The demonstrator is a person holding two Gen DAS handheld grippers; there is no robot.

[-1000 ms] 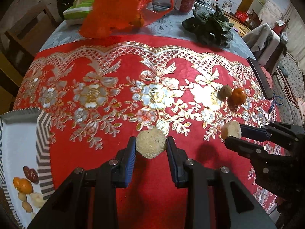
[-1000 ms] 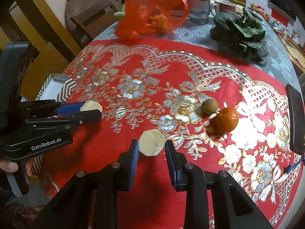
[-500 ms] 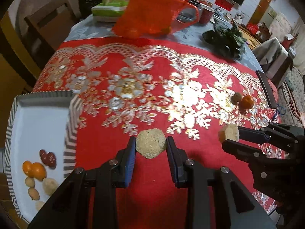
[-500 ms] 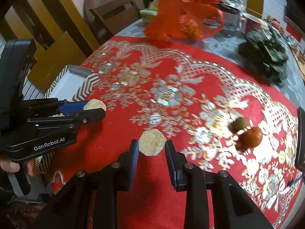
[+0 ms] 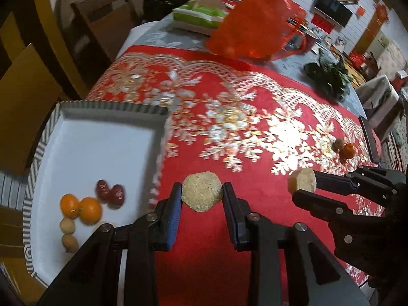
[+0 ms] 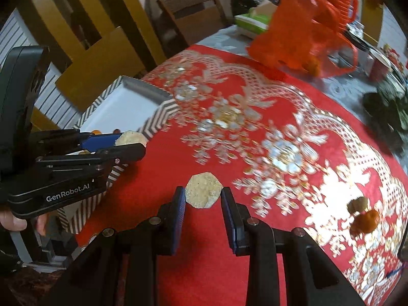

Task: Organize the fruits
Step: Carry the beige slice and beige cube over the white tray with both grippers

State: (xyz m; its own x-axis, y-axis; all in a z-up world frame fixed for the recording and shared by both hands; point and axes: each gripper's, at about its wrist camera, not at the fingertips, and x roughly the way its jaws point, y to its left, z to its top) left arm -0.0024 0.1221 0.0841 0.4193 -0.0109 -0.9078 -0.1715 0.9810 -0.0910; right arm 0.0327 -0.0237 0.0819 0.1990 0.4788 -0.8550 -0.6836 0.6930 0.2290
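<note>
Left wrist view now takes in most of the white tray (image 5: 84, 137) with the striped rim, where a second ago only its corner and a few fruits showed at the frame's edge; both views have swung leftward across the red-and-gold tabletop (image 5: 229, 97) toward it. The left gripper (image 5: 202, 195) is closed on a pale, rough, octagonal cake (image 5: 202, 194), held clear above the cloth just right of the tray's rim, and that grip looks unchanged. The right gripper (image 6: 202, 195) is likewise clamped on a second octagonal cake (image 6: 203, 190), seen from the left wrist as a pale lump (image 5: 302, 179) between dark fingers, well to the right of the tray. Inside the tray lie two oranges (image 5: 81, 209), two dark red dates (image 5: 111, 192) and two small brown fruits (image 5: 68, 233) in a loose cluster at the near end; the far end is bare white. A small brown fruit (image 5: 338, 144) and an orange (image 5: 348, 150) sit touching on the cloth, far right. Judging from the shift, both pieces are being carried to the tray, the left one nearly over the rim; the pair on the cloth would be left to collect after that.
</note>
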